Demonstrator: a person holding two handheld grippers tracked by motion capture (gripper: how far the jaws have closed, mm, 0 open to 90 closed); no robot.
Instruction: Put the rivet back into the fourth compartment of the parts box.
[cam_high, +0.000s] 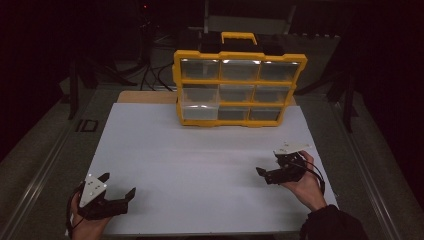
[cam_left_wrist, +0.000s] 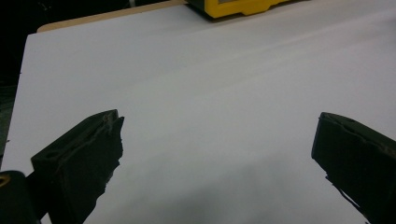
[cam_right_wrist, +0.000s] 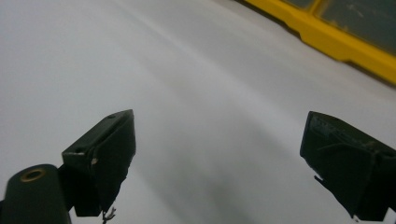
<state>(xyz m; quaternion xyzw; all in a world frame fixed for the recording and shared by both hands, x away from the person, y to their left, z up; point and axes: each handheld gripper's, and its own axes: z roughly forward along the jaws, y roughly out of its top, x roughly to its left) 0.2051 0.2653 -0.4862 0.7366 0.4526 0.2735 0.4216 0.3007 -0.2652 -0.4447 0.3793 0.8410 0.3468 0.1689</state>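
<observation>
high view, yellow organizer (cam_high: 235, 89) upright, handle up, long axis crosswise

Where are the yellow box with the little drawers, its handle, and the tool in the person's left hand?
yellow drawer organizer (cam_high: 238, 84), high view, on the frame bar between its top and middle drawer rows.
carry handle (cam_high: 239, 36), high view, on the top bar.
left tool (cam_high: 118, 187), high view, midway between its open tips.

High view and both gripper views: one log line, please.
left gripper: open, empty | right gripper: open, empty | organizer: upright, far edge, untouched
</observation>
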